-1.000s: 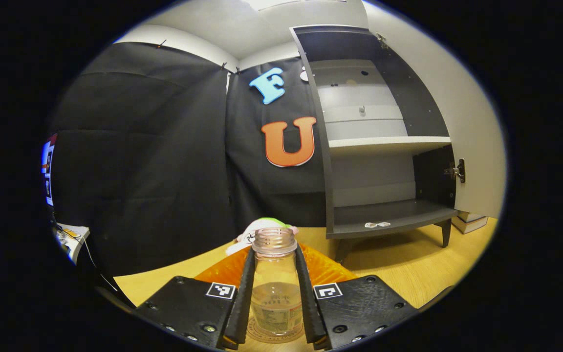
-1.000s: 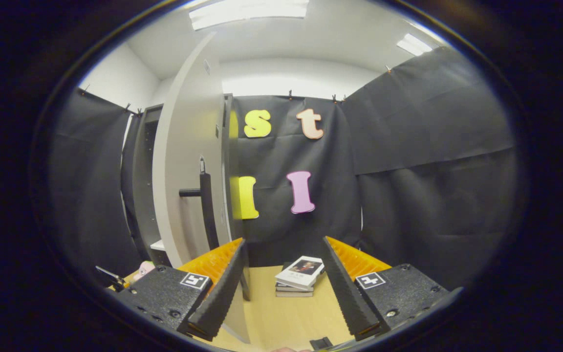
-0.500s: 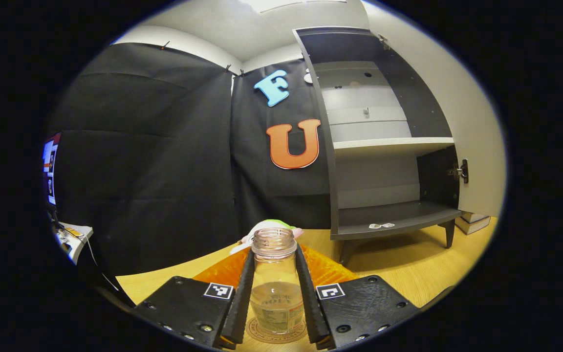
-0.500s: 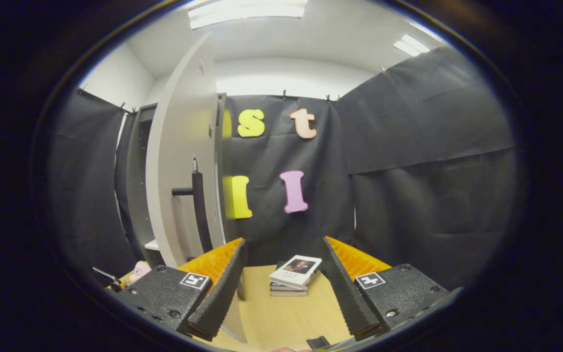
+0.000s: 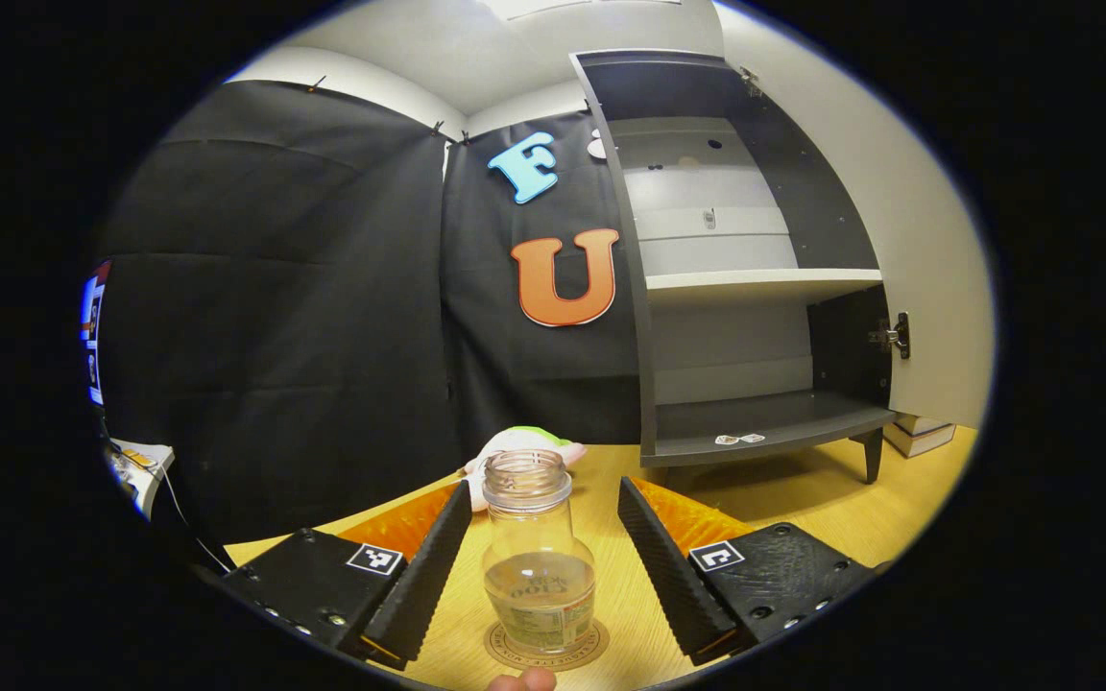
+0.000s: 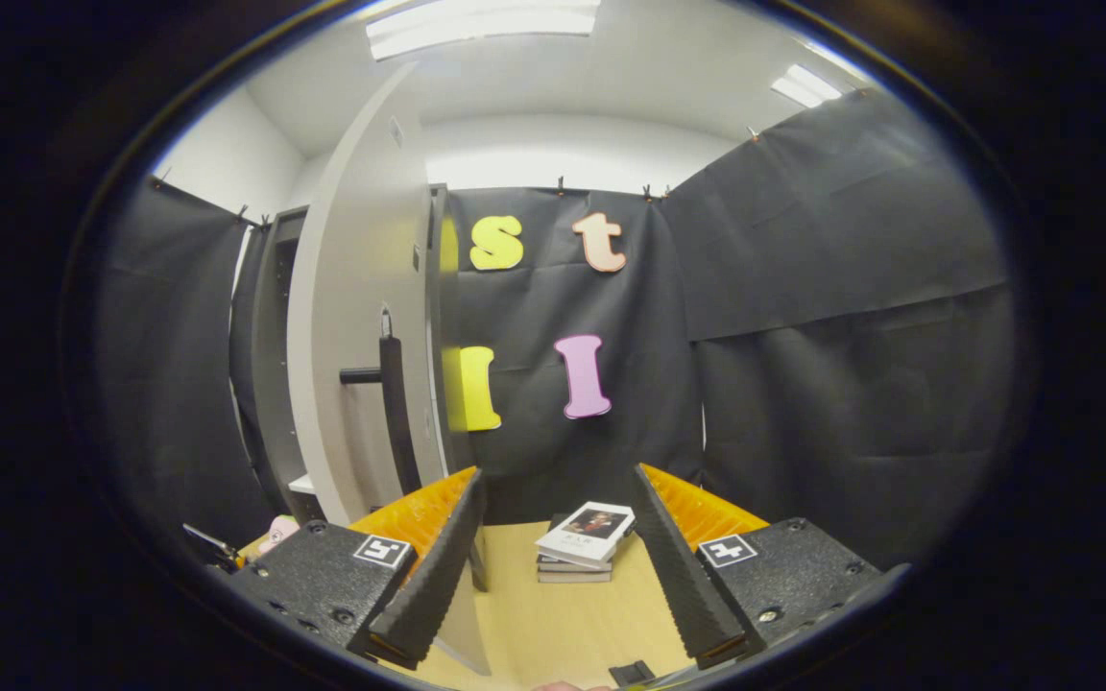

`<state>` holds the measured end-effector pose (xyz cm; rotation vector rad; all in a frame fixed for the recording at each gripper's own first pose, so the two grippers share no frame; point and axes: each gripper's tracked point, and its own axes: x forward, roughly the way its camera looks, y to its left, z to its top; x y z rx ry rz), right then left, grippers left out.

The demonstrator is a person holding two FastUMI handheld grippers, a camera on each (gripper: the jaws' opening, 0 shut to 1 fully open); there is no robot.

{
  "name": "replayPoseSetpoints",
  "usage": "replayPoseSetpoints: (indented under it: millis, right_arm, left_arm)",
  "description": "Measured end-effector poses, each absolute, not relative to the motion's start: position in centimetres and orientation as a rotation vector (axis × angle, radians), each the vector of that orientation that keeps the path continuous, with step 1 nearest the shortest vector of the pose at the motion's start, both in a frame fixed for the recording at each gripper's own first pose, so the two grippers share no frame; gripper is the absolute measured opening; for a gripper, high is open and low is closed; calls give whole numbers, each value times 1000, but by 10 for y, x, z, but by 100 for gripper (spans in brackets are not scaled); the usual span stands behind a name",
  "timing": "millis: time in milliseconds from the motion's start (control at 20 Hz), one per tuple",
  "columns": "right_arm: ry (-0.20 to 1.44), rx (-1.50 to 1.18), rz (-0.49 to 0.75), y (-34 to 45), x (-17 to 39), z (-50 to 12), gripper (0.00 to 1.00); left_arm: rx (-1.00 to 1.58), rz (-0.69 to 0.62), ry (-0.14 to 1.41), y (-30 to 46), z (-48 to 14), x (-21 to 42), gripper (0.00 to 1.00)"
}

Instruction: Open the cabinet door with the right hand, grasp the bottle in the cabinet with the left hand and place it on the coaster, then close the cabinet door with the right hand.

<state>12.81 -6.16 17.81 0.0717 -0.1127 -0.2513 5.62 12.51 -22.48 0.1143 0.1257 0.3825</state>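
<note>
The clear uncapped glass bottle (image 5: 538, 557) is standing upright on the round brown coaster (image 5: 546, 645) between the left gripper's (image 5: 543, 561) open jaws, while the right gripper (image 6: 558, 566) is also gaping open near the white cabinet door (image 6: 361, 317).

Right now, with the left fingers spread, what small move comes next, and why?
Probably draw the left gripper straight back: its fingers stand apart from the bottle, which sits upright on the coaster. The cabinet door is open, its handle ahead of the open right gripper.
</note>
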Motion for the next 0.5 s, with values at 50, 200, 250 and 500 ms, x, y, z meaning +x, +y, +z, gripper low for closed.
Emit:
replayPoseSetpoints:
  millis: [50,200,250,500]
  right_arm:
    - [-111,74,-253,-63,128,177,94]
    - [-107,79,-254,-66,126,173,94]
    - [-108,82,-253,-67,126,173,94]
    - [-109,89,-246,-69,127,164,94]
  left_arm:
    - [116,384,128,127,-224,56,93]
    - [123,388,124,129,-217,53,87]
    - [123,382,121,128,-214,53,95]
    - [137,363,105,125,-187,47,95]
